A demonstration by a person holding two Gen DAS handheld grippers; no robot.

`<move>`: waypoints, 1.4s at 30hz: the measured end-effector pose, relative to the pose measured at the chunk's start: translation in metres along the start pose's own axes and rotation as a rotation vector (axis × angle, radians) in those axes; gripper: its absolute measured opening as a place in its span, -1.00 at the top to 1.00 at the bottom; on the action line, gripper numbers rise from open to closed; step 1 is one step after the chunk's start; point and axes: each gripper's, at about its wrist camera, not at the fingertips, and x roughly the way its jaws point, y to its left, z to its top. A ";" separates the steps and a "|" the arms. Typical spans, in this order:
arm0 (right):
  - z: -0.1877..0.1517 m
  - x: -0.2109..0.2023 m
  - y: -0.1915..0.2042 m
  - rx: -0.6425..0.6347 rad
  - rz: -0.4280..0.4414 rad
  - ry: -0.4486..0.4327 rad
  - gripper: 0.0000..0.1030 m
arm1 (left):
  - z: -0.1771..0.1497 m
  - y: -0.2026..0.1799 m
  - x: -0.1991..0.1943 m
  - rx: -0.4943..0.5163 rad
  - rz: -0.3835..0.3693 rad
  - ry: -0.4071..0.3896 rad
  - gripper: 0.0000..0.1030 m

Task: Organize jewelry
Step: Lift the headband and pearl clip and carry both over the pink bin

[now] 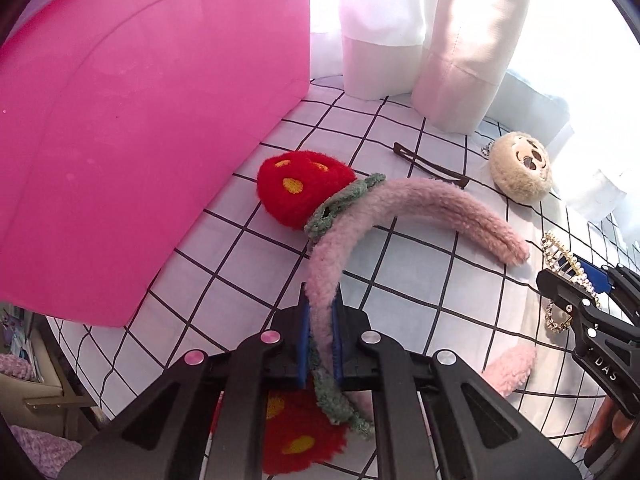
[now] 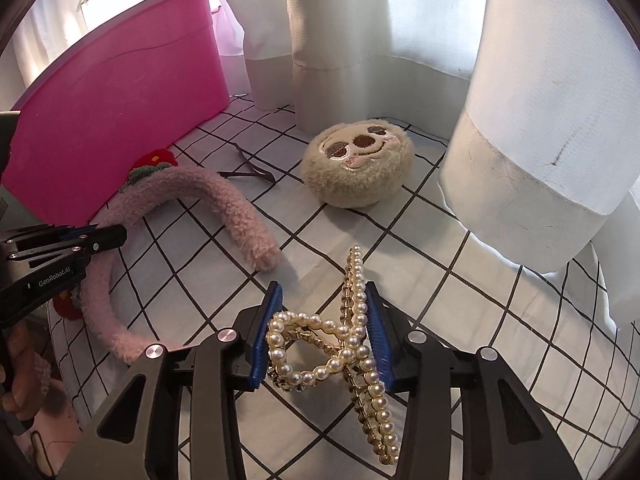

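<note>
My left gripper point(image 1: 320, 320) is shut on a fluffy pink headband point(image 1: 400, 204) with red plush strawberries point(image 1: 298, 188) and green knit leaves; its far end rests on the checked cloth. The headband also shows in the right wrist view point(image 2: 224, 204), with the left gripper point(image 2: 100, 240) clamped on it. My right gripper point(image 2: 324, 328) is shut on a gold pearl hair claw point(image 2: 352, 340), held just above the cloth. In the left wrist view the right gripper point(image 1: 576, 284) holds the claw point(image 1: 560, 252) at the right edge.
A tall pink plastic bin point(image 1: 140, 140) stands at the left, also in the right wrist view point(image 2: 120, 112). A beige plush sloth face point(image 2: 356, 168) and a brown snap hair clip point(image 1: 430, 164) lie on the checked cloth point(image 1: 420, 300). White curtains point(image 2: 520, 140) hang behind.
</note>
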 end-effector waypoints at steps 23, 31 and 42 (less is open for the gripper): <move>0.037 -0.131 0.024 0.036 -0.051 -0.234 0.22 | 0.038 0.013 -0.126 0.011 -0.041 -0.246 0.83; 0.103 -0.183 0.070 -0.031 -0.043 -0.346 0.22 | 0.079 0.056 -0.182 -0.019 -0.035 -0.321 0.82; 0.191 -0.168 0.171 -0.123 0.079 -0.372 0.22 | 0.124 0.168 -0.194 -0.111 0.061 -0.329 0.82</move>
